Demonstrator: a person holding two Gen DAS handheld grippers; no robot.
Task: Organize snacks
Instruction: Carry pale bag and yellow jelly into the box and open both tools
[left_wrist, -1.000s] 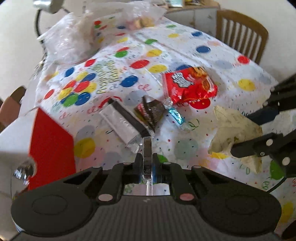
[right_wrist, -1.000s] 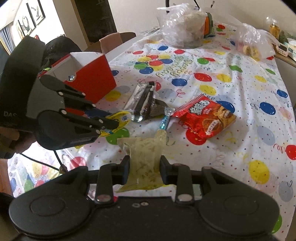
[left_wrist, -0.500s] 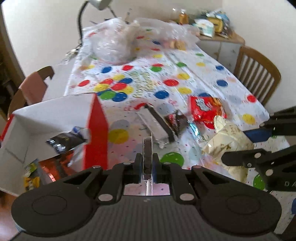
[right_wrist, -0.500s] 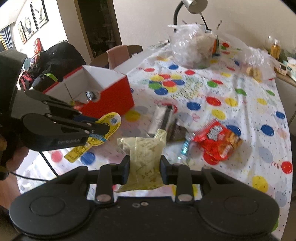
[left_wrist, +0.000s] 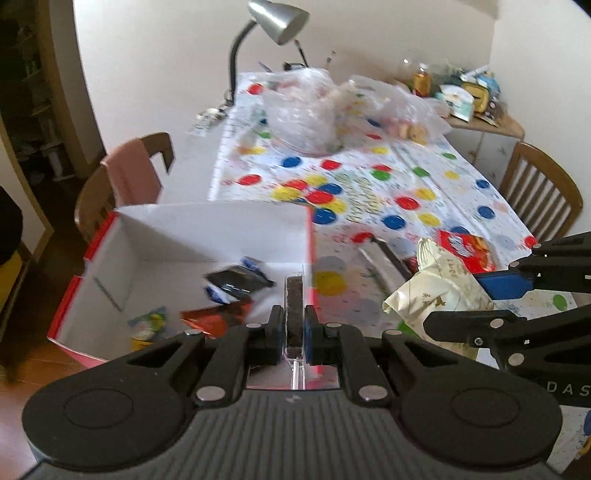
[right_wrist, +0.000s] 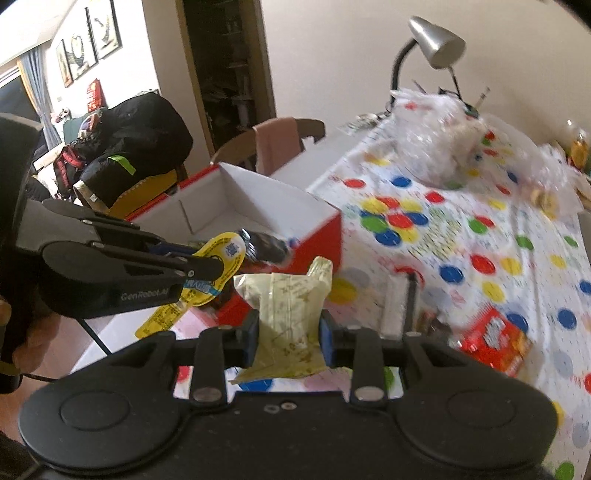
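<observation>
Right wrist view: right gripper (right_wrist: 289, 328) clamps cream packet (right_wrist: 286, 314), left gripper (right_wrist: 218, 264) pinches yellow packet (right_wrist: 207, 280) edgewise — both carried toward red box (right_wrist: 258, 210) for stowing

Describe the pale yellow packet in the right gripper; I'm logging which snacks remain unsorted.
The pale yellow packet is a crinkled, soft-looking wrapper with faint dark print and a sealed, twisted top corner. It stands roughly upright, pinched at its sides by the right gripper, held in the air beside the red box, not inside it.
</observation>
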